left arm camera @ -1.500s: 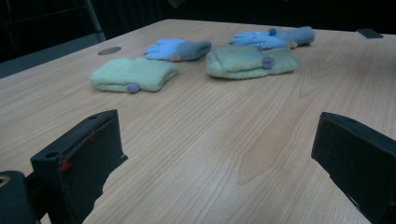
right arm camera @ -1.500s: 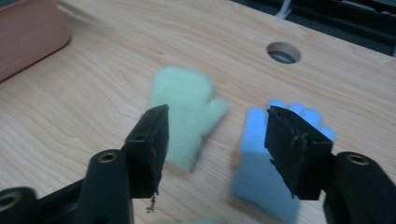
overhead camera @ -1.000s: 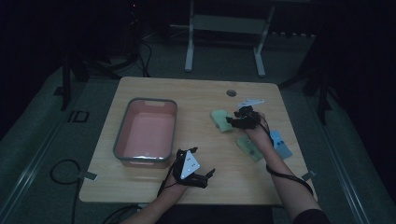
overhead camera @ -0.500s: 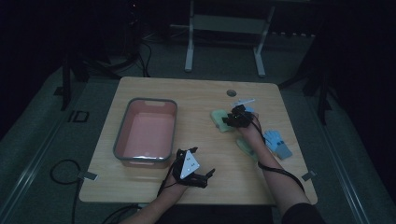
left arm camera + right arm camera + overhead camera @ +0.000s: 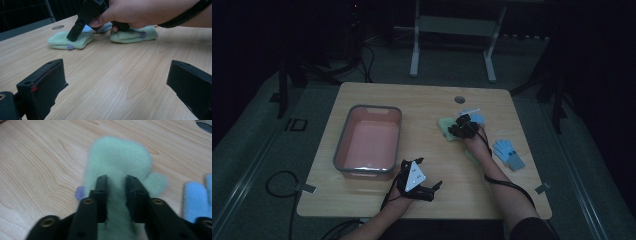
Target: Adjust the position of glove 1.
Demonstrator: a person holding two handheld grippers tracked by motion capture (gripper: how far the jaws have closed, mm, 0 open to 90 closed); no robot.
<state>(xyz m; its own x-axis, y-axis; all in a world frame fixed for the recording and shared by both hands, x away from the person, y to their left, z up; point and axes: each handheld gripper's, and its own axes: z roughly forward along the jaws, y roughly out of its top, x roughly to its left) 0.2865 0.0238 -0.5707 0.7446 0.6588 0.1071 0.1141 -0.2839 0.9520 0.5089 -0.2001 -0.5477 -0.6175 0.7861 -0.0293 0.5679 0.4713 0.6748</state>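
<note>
Two green mittens lie right of the pink tub (image 5: 343,150). The far green mitten (image 5: 117,165) is now straddled by the right gripper (image 5: 116,181), which has been carried forward and down onto it since a second ago; its jaws have just been closing and a fold of fleece is pinched between them. A lift toward the tub is judged next. The left gripper (image 5: 113,82) is held near the table's front edge, jaws spread wide over bare wood. One blue glove (image 5: 508,154) is left untouched.
</note>
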